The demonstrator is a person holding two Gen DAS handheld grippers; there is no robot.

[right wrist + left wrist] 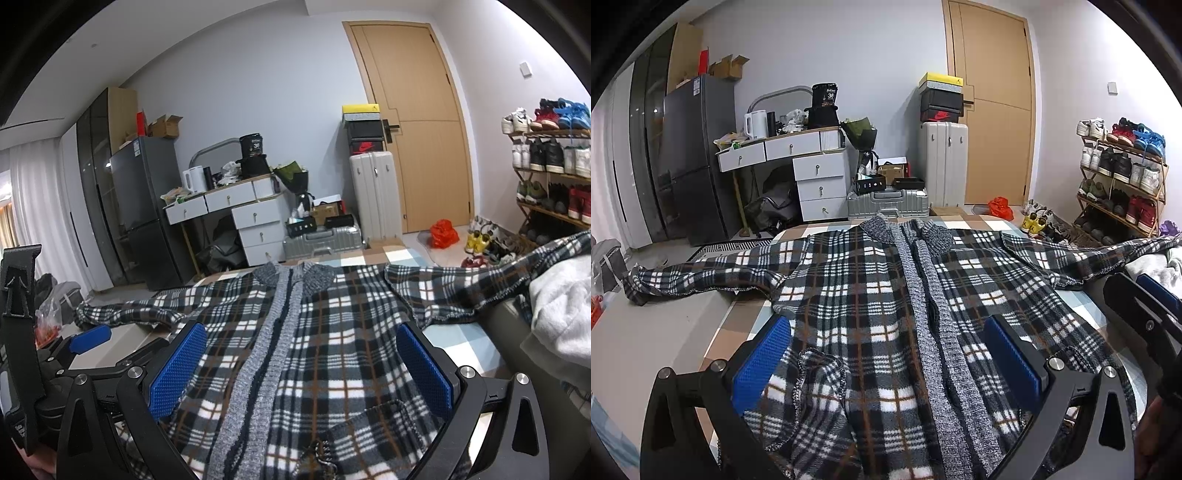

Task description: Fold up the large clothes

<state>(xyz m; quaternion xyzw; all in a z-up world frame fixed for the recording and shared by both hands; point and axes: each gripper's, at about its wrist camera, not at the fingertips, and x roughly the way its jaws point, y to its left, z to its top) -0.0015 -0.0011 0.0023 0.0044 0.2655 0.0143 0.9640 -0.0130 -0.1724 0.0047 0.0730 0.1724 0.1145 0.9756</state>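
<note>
Two grippers, left gripper (886, 365) and right gripper (301, 369), both spread wide, gripping nothing, poised side by side over hem end of plaid cardigan (871, 295). Spread flat on checked bed (738, 325), long axis running straight ahead toward collar, sleeves outstretched sideways, one nearer each hand.

cardigan (871, 295) hem cut off below, right sleeve (517, 273) end hidden

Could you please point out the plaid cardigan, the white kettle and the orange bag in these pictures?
plaid cardigan (879, 295): left wrist view, on its front panel.
white kettle (755, 123): left wrist view, on its body.
orange bag (443, 233): right wrist view, on its middle.
</note>
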